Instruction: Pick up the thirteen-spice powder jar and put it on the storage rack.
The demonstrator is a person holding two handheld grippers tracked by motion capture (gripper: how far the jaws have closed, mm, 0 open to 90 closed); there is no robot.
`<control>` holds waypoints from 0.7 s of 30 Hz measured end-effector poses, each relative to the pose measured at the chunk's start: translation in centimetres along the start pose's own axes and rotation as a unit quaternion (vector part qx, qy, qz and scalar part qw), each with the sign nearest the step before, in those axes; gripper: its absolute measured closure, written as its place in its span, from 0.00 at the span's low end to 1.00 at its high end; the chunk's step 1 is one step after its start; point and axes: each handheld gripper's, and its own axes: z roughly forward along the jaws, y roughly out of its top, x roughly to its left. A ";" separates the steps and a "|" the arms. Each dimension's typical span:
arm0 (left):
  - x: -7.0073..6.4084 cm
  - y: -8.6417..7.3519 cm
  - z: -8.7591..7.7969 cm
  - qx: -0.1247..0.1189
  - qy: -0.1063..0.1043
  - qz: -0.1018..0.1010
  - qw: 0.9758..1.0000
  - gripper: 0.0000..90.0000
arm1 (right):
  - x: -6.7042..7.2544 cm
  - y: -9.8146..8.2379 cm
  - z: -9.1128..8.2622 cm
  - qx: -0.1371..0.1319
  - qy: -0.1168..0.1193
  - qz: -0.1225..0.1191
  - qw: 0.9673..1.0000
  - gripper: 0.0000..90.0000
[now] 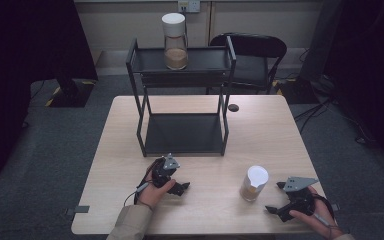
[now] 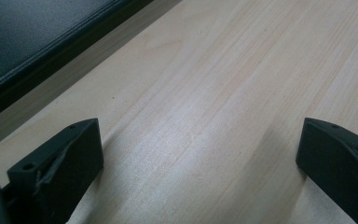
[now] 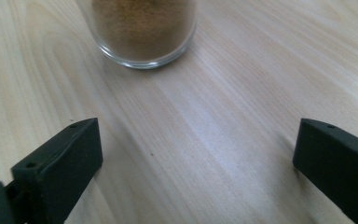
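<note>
glass jar (image 1: 254, 183) of brown powder just left of spread right tongs (image 1: 276, 197), left tongs (image 1: 184, 188) released, well apart

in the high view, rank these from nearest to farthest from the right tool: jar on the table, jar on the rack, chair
1. Jar on the table, just left of the right tool.
2. Jar on the rack, up on the top shelf.
3. Chair, behind the table's far edge; close to call with 2.

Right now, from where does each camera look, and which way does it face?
High view: above the person's side, looking forward and down on the pale wooden table; both forearms show.
Left gripper view: on the left hand-held gripper, facing bare tabletop and the black metal two-tier rack.
Right gripper view: on the right hand-held gripper, facing the white-lidded glass jar of brown powder.
High and right gripper views share that jar.
</note>
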 end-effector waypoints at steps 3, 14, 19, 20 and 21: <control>0.0 0.0 0.0 0.000 0.000 0.000 1.000 0.00 | -0.1 0.4 -0.1 0.001 0.012 0.002 1.000 0.02; 0.0 0.0 0.0 0.000 0.000 0.000 1.000 0.00 | -0.4 2.0 0.0 -0.042 0.039 0.014 0.998 0.01; 0.0 0.0 0.0 0.000 0.000 0.000 1.000 0.00 | -0.3 3.0 0.8 -0.048 0.045 0.008 0.998 0.03; 0.0 0.0 0.0 0.000 0.000 0.000 1.000 0.00 | -0.3 3.1 1.0 -0.051 0.046 0.010 0.998 0.05; 0.0 0.0 0.0 0.000 0.000 0.000 1.000 0.00 | -0.3 3.3 1.3 -0.054 0.048 0.013 0.997 0.05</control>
